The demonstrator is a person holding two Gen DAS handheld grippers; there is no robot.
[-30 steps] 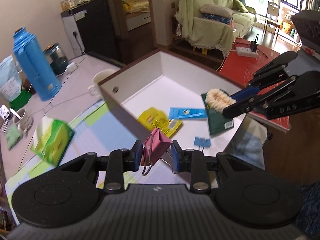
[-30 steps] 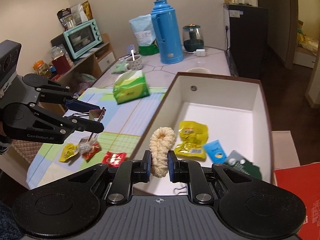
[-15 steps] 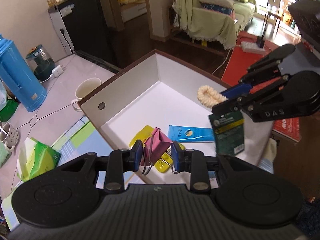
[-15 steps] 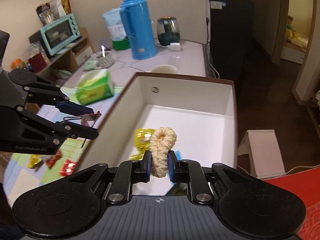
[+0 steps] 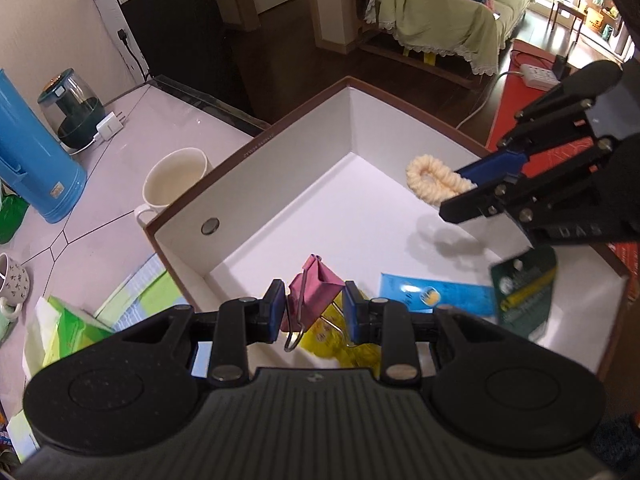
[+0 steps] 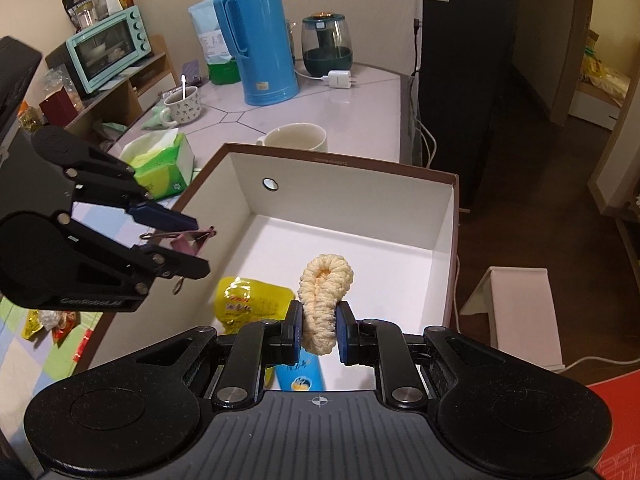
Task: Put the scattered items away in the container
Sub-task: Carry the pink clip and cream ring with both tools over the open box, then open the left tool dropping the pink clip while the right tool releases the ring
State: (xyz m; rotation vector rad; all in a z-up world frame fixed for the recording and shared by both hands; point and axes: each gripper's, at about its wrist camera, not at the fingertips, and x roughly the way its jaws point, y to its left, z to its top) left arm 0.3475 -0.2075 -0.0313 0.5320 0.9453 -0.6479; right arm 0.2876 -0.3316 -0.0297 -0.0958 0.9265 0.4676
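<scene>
The box sits on the tabletop, white inside with a brown rim. A yellow packet, a blue packet and a dark green packet lie on its floor. The left claw is pinched on a pink clip, held over the near end of the box. The right claw is pinched on a fluffy cream hair tie, also held over the box. So some things are in, and these two hang above it, ready to be let go. More is left: small shiny wrappers lie on the checked cloth beside the box. A green tissue pack, a white mug and a tall blue flask stand close by. Farther off are a little mint oven and a sofa under a pale cover.
</scene>
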